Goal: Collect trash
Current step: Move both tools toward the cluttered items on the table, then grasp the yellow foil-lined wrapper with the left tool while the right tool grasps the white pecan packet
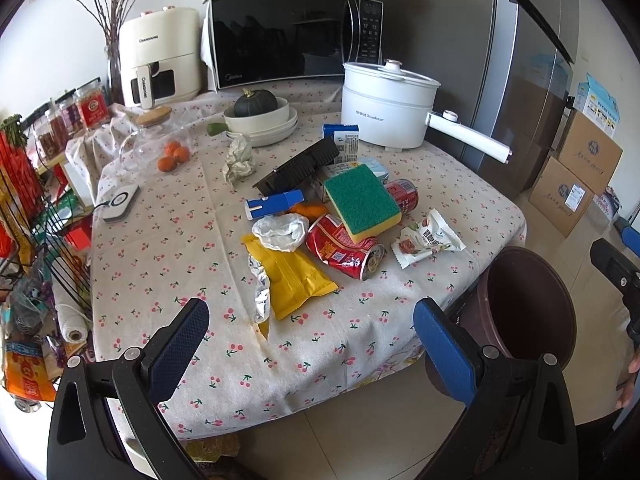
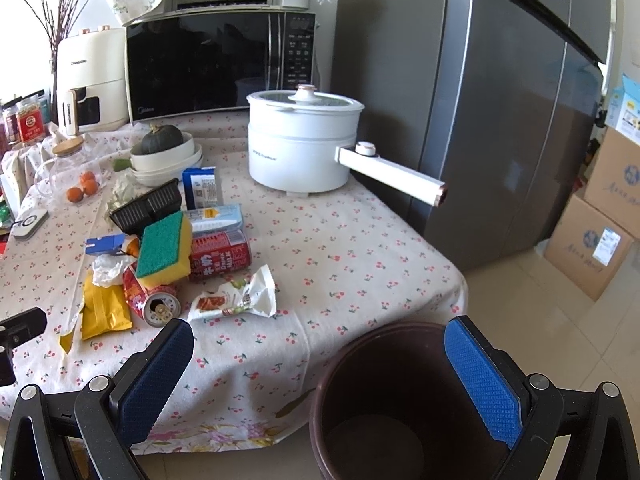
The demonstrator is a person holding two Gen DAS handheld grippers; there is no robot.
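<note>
Left gripper (image 1: 312,320), right gripper (image 2: 318,364): fingers spread, empty. Trash pile mid-table; bin (image 2: 400,400) at near edge. Risk: sponge (image 1: 362,202) atop can (image 1: 344,250) slips, can rolls.

tablecloth (image 1: 168,264): matt cloth | red can (image 1: 344,250): glossy metal | sponge (image 1: 360,200): rough

Soft daylight filled both views, bright and even. Beyond the fingers the black glass microwave door (image 1: 280,40) mirrored the room, and the tall grey steel fridge (image 2: 500,120) carried a pale sheen. Fisheye bending curved the edges into dark corners; focus stayed sharp throughout.
</note>
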